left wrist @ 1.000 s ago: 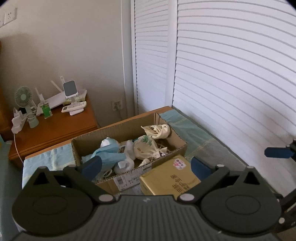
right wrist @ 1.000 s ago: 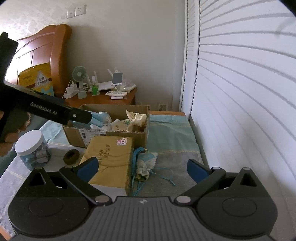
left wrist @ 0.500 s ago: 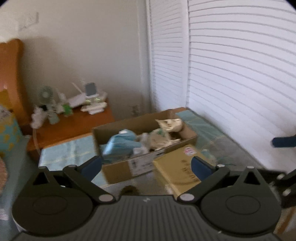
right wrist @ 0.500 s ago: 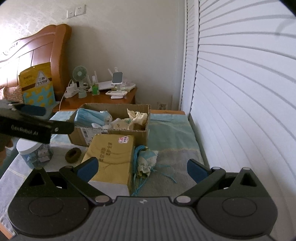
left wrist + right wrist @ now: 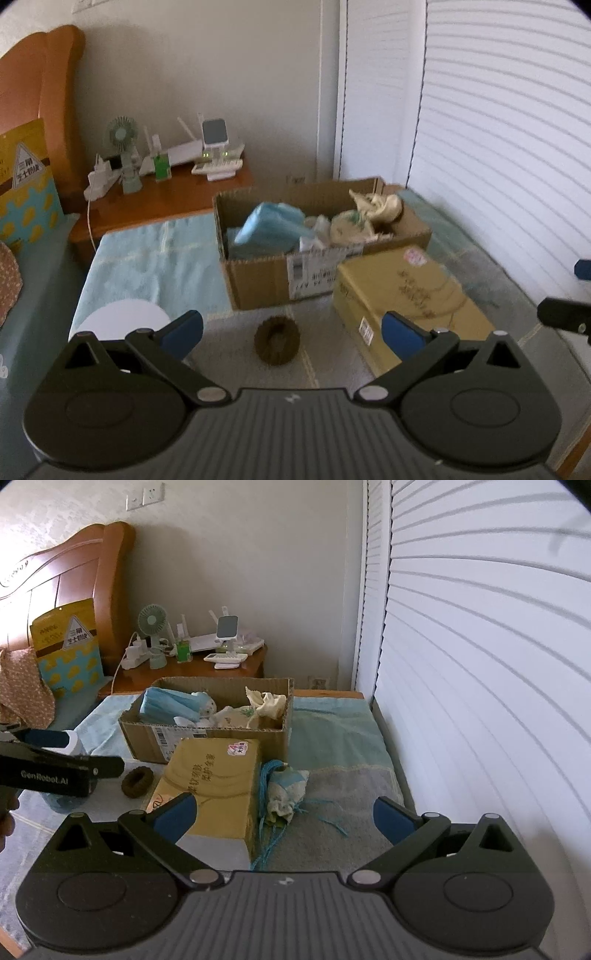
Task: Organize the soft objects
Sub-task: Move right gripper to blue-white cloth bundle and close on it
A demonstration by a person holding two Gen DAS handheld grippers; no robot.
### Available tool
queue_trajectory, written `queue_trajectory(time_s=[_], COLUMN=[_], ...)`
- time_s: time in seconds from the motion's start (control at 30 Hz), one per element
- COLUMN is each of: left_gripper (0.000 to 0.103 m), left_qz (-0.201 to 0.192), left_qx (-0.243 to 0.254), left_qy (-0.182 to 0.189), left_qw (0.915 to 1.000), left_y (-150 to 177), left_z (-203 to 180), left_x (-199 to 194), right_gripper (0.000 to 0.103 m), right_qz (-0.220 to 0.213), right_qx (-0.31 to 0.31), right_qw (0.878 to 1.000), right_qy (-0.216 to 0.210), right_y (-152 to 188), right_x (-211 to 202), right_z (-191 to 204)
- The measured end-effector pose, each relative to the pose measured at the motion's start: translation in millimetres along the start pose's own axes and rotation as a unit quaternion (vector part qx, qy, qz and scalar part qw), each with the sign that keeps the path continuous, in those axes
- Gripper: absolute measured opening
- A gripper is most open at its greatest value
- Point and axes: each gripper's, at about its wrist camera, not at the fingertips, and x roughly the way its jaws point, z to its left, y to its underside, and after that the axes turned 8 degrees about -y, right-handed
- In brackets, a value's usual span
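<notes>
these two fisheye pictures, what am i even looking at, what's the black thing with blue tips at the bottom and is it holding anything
No robot here: a person carries a hand-held grasping tool in each hand, and each has a camera looking forward along its two fingers. The black shape with blue tips is the tool itself: the left tool in one picture, the right tool in the other. Both are open and hold nothing.

Ahead is a surface covered with towels. On it stand an open cardboard box holding soft things, such as a blue pack and cream cloth, and a yellow box. Loose beside them lie a brown scrunchie, a white-lidded jar and a small cloth pouch with blue strings.
</notes>
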Motion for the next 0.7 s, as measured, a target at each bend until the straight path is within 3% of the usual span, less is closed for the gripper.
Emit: queue_trajectory(time_s=[0.33, 0.7], left_gripper=[0.102, 0.102], left_qz=[0.016, 0.037], left_qx=[0.005, 0.011], left_qy=[0.007, -0.001], left_qw=[0.9998, 0.9993], left_y=[7, 9], left_z=[-6, -6], left_x=[13, 25], right_gripper=[0.103, 0.062], right_qz=[0.007, 0.036], right_qx=[0.03, 0.063], right_qw=[0.999, 0.997], right_qy=[0.009, -0.027], right_y=[-2, -28], right_x=[21, 71], right_z=[-19, -48])
